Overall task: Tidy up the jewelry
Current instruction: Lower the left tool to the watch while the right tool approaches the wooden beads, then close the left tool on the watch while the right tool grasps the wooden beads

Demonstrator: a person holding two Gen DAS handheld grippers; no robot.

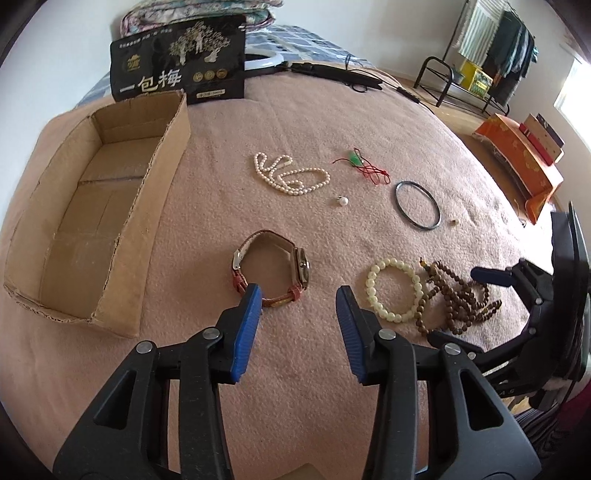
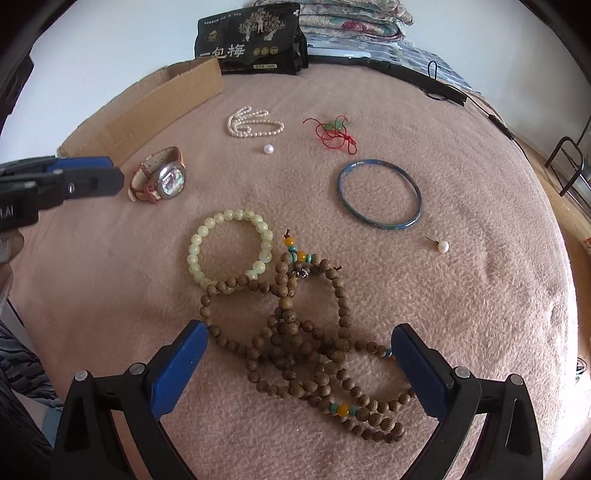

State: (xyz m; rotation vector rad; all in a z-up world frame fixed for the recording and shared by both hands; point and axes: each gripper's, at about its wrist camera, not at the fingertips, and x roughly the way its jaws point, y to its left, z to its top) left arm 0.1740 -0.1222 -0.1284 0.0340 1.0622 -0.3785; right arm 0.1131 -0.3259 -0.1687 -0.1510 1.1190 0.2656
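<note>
On a pink blanket (image 2: 480,295), jewelry lies scattered beside a cardboard box (image 1: 92,221). The left gripper (image 1: 299,291) hovers with fingers spread just short of the watch (image 1: 273,269), while the right gripper (image 2: 299,332), fingers spread wide, straddles the wooden bead strand (image 2: 306,343), gripping nothing.

One watch (image 2: 162,177); two bead bracelets (image 2: 231,251); one bangle (image 2: 380,194); two loose pearls (image 2: 268,149).

My bedroom at home, pink blanket (image 1: 295,369) covering the bed I work over, folded floral quilts (image 2: 354,18) at its head, clothes rack (image 1: 495,44) by the window.
</note>
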